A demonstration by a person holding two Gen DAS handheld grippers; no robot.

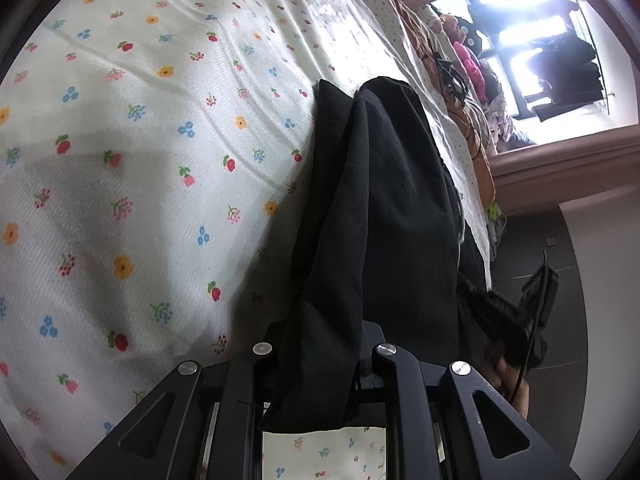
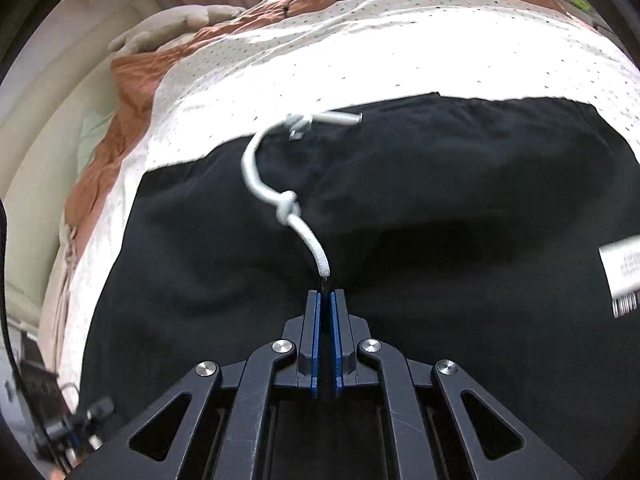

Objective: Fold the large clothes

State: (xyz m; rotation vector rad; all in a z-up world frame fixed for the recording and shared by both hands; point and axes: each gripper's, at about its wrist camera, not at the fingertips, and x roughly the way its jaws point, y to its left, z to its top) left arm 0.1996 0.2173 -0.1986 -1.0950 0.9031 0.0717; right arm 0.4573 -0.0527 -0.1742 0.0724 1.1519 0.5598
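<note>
The right tool (image 2: 327,294) has its blue pads brought together, nearly touching, with a sliver of dark cloth and the root of the white cord (image 2: 280,204) pinched at their tips. That cord runs away from the tips, through a knot, and curls up to the far hem, where its metal-tipped end lies. Under it the black garment (image 2: 400,220) is spread flat on the bed, its long side running left to right across the view, so this tool sits on the near edge, about midway along. A white label (image 2: 622,276) shows at the right margin.

The left tool (image 1: 320,364) is narrow and gripping: a thick bunch of the same black garment (image 1: 376,208) passes between its fingers and hangs out behind them. From there the cloth stretches straight ahead in a long dark band, draped and raised off the floral sheet (image 1: 140,160), toward the dotted cover (image 1: 404,40) and the window.

So both tools have hold of the piece, at different edges. My guess is that the fold turns on the left one, since its band runs lengthwise away from it and is already lifted, while the right pins the flat part. The loose cord could get caught in the fold.
</note>
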